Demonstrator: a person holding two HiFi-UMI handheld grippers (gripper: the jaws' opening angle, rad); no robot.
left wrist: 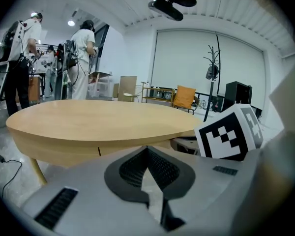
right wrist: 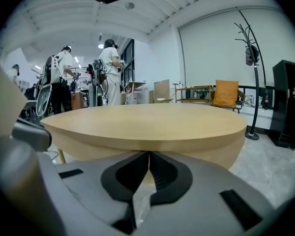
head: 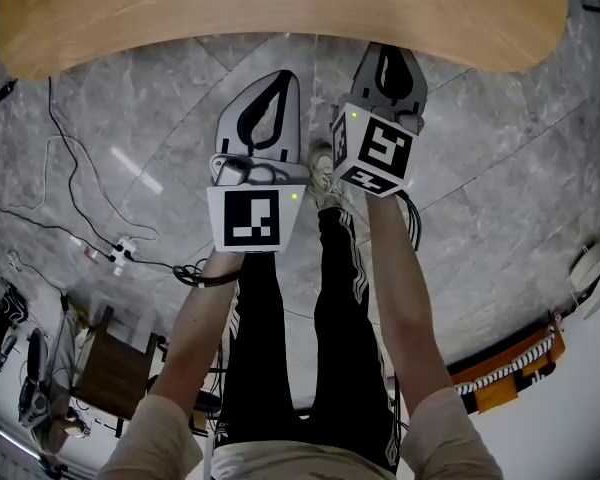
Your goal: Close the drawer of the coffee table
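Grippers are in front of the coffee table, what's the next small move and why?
Probably ease the left gripper forward to press the side of the coffee table by the seam. It and the right gripper are shut, empty, seemingly short of the table; no drawer front sticks out.

A wooden coffee table [head: 280,18] stands on the grey marble floor [head: 500,188], where black cables [head: 50,103] lie.

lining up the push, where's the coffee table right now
The coffee table spans the top of the head view, directly ahead of both tools; the right tool comes close to its near edge, the left tool sits farther back.
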